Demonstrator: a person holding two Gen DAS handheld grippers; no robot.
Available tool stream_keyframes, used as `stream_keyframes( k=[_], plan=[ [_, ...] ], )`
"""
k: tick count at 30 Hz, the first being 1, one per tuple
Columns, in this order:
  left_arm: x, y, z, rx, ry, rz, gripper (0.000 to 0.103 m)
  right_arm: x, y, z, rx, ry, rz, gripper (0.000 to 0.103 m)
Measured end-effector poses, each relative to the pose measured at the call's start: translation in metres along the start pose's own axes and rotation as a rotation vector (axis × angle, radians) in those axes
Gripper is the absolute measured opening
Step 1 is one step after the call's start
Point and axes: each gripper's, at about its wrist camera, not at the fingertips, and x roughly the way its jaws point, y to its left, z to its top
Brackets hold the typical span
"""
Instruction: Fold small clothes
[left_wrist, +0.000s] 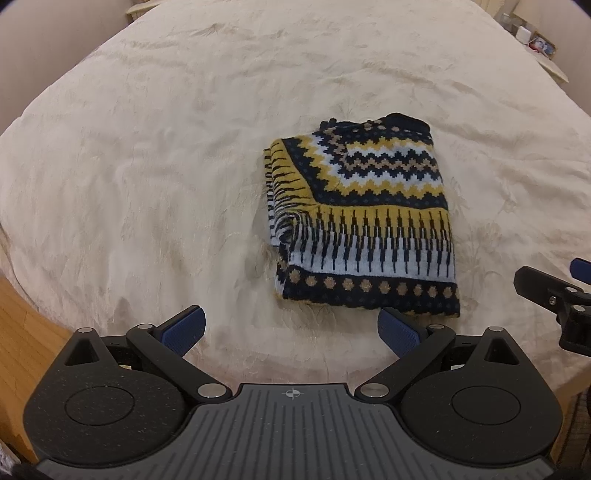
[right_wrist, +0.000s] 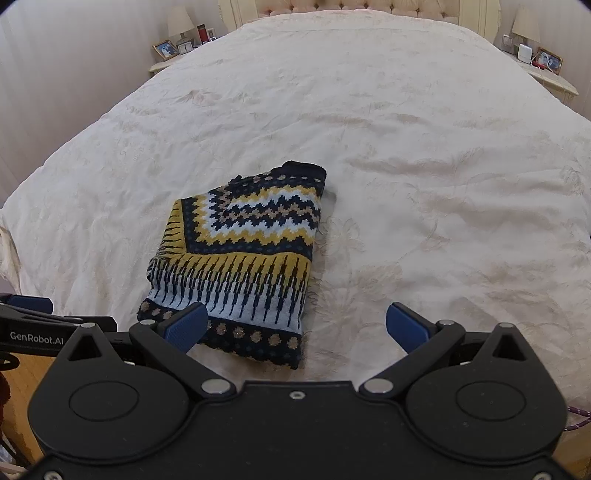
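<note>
A patterned knit sweater (left_wrist: 364, 218) in navy, yellow and pale blue lies folded into a compact rectangle on the cream bedspread (left_wrist: 147, 166). The right wrist view shows the same sweater (right_wrist: 243, 258) near the bed's front edge. My left gripper (left_wrist: 291, 330) is open, hovering just short of the sweater's near hem with nothing between its blue pads. My right gripper (right_wrist: 297, 326) is open too, held over the sweater's near right corner and empty. The right gripper's tip shows at the right edge of the left wrist view, and the left gripper's at the left edge of the right.
The bed's tufted headboard (right_wrist: 354, 5) is at the far end. Nightstands with lamps and photo frames stand at far left (right_wrist: 177, 48) and far right (right_wrist: 543, 62). Wooden floor (left_wrist: 22, 332) shows beside the bed's near left corner.
</note>
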Motion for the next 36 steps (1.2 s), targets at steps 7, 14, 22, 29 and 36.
stream_keyframes(
  k=[7,14,22,29,36],
  plan=[
    [0.0025,0.0032,-0.0004,-0.011,0.016,0.005,0.101,0.0026,0.0041,-0.0002,0.001,0.000,0.009,0.102],
    [0.0026,0.0019,-0.0001,-0.011,0.013,0.002,0.101,0.0037,0.0042,0.0005,0.008,0.001,0.009,0.102],
    [0.0028,0.0016,0.0012,-0.008,0.014,-0.001,0.101,0.0041,0.0031,0.0007,0.006,0.001,0.011,0.102],
    [0.0032,0.0022,0.0013,-0.006,0.012,0.003,0.101,0.0058,0.0055,0.0003,0.012,0.004,0.013,0.102],
    [0.0039,0.0031,0.0027,0.007,0.001,0.008,0.101,0.0058,0.0052,0.0005,0.012,0.004,0.014,0.102]
  ],
)
